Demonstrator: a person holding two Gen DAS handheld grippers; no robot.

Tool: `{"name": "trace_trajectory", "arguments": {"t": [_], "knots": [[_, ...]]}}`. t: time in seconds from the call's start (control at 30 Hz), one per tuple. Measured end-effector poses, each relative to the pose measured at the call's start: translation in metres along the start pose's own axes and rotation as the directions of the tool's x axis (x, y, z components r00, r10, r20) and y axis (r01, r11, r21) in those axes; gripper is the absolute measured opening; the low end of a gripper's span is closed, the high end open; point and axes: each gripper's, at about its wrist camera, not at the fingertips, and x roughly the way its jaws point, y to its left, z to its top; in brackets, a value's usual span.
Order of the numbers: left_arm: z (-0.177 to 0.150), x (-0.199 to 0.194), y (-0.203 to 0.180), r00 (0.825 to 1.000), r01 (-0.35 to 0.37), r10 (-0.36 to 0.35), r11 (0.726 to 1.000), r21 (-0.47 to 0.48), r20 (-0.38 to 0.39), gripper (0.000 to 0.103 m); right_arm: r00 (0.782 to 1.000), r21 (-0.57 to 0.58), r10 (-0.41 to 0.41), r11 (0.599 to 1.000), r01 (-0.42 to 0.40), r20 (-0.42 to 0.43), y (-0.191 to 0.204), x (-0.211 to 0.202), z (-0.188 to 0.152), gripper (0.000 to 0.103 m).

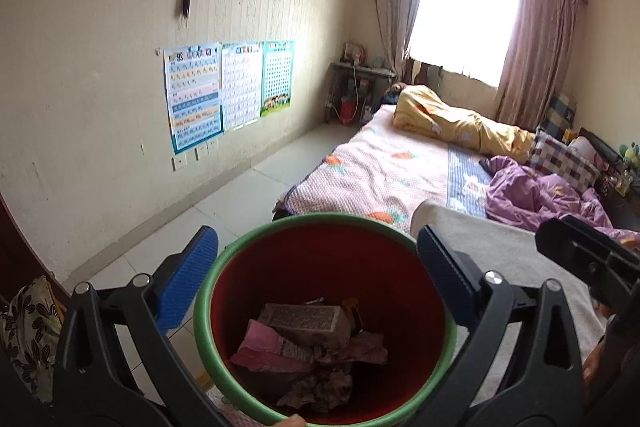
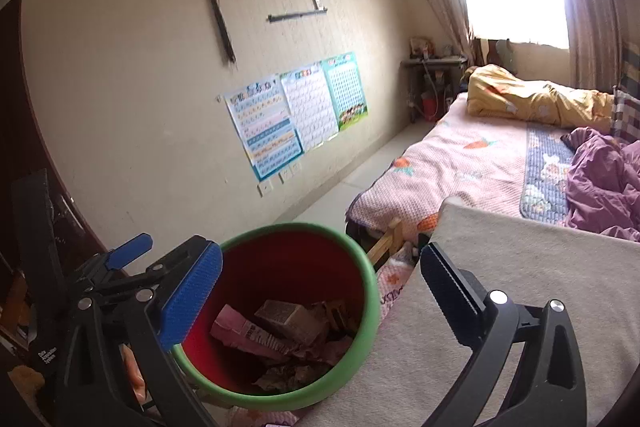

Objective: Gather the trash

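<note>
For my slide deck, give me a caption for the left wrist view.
Open left gripper above a red bin holding trash, beside a bed.

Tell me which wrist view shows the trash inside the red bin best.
The left wrist view: it looks almost straight down into the red bin, so the trash, pink paper and a grey carton, lies in full sight. The right wrist view sees the bin from the side; its near green rim and a blue gripper pad crowd the pile.
</note>
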Motion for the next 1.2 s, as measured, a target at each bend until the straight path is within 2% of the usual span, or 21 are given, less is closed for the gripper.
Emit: {"name": "trace_trajectory", "arguments": {"t": [0.07,0.13,0.17,0.23,0.37,0.6,0.97,1.1,1.2], "knots": [[0.005,-0.012,-0.01,0.999,-0.032,0.033,0.999,-0.007,0.043,0.097,0.996,-0.01,-0.041,0.999,0.042,0.079,-0.006,-0.021,0.001,0.096],[0.009,-0.023,-0.019,0.996,-0.051,0.052,0.998,-0.02,0.075,0.098,0.983,-0.042,-0.103,0.993,0.11,0.151,-0.01,-0.039,0.002,0.096],[0.011,-0.027,-0.021,0.995,-0.052,0.054,0.998,-0.028,0.081,0.098,0.975,-0.067,-0.137,0.986,0.15,0.177,-0.012,-0.048,0.003,0.096],[0.012,-0.034,-0.03,0.996,-0.049,0.053,0.998,-0.048,0.077,0.098,0.967,-0.084,-0.156,0.981,0.176,0.201,-0.02,-0.063,0.002,0.096],[0.007,-0.044,-0.055,0.996,-0.074,0.075,0.997,-0.027,0.037,0.098,0.97,-0.074,-0.159,0.982,0.175,0.186,-0.04,-0.087,-0.006,0.096],[-0.007,-0.066,-0.092,0.999,-0.044,0.045,0.999,-0.024,0.023,0.098,0.977,-0.081,-0.159,0.982,0.171,0.141,-0.068,-0.115,-0.023,0.096],[-0.016,-0.093,-0.131,0.997,-0.053,0.053,0.999,-0.011,0.063,0.098,0.984,-0.069,-0.14,0.987,0.148,0.109,-0.096,-0.144,-0.037,0.096],[-0.017,-0.093,-0.137,0.998,-0.028,0.029,0.999,-0.016,0.048,0.098,0.986,-0.068,-0.136,0.987,0.143,0.101,-0.102,-0.148,-0.04,0.096],[-0.02,-0.092,-0.137,1.0,0.017,-0.016,0.999,-0.04,0.026,0.098,0.985,-0.062,-0.154,0.985,0.159,0.072,-0.11,-0.149,-0.047,0.096]]}}
